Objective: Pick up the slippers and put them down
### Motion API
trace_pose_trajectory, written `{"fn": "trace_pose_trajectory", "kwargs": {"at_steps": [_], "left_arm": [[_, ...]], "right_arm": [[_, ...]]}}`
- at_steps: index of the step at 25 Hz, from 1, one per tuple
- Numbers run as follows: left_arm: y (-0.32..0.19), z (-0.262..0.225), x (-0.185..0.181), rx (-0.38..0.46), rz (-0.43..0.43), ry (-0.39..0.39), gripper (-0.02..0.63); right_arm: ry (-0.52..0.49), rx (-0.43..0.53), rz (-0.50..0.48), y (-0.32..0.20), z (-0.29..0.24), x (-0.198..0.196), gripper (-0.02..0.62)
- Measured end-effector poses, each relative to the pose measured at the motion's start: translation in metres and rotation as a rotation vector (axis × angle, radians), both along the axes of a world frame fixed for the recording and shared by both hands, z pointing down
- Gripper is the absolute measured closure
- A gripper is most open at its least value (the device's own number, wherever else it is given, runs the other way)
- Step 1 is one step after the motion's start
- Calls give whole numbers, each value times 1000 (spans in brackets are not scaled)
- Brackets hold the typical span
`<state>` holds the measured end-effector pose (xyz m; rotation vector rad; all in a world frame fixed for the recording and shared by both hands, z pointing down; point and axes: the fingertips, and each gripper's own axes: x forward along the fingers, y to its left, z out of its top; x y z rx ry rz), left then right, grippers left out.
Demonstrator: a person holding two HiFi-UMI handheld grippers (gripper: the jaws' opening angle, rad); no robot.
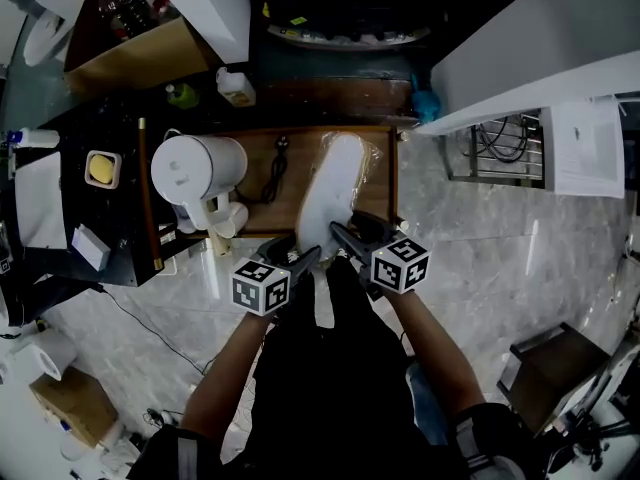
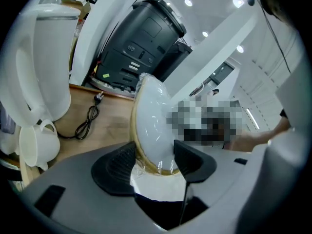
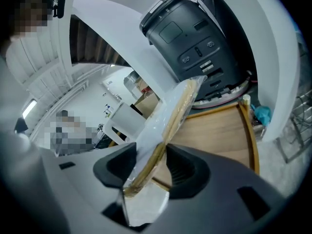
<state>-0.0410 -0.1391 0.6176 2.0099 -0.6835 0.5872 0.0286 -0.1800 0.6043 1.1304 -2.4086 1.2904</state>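
Office-type workroom is indicated. A kettle [image 1: 195,173], wooden tabletop [image 1: 255,153] and black machine [image 2: 146,38] are seen. A cardboard box [image 1: 75,405] and marble floor [image 1: 480,258] are noted.

1 slipper pack [image 1: 338,190], 2 grippers (left [image 1: 303,260], right [image 1: 343,236]), 1 kettle [image 1: 195,168]

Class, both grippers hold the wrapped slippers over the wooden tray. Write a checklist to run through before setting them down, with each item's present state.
1. Left gripper pressed on the slippers: ok, a jaw on each side.
2. Right gripper pressed on the slippers: ok, sole edge between its jaws.
3. Bare wood on the wooden tray beside the slippers: ok.
4. Cable clear of the slippers: ok, it lies to their left, apart.
5. Kettle and mug clear: ok, further left.
6. Slippers already touching the tray: cannot tell.
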Motion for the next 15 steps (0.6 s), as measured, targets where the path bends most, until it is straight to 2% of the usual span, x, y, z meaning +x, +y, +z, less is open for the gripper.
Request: {"fn": "trace_pose_trajectory", "kwargs": {"at_steps": [7,15], "left_arm": [[-4,48,2,-25,8,-44,353],[-7,101,-3,-76,2,-74,353]], "right_arm": [[31,-55,-13,-6,53,1,399],[84,-83,-71,-12,104,-7,399]]}}
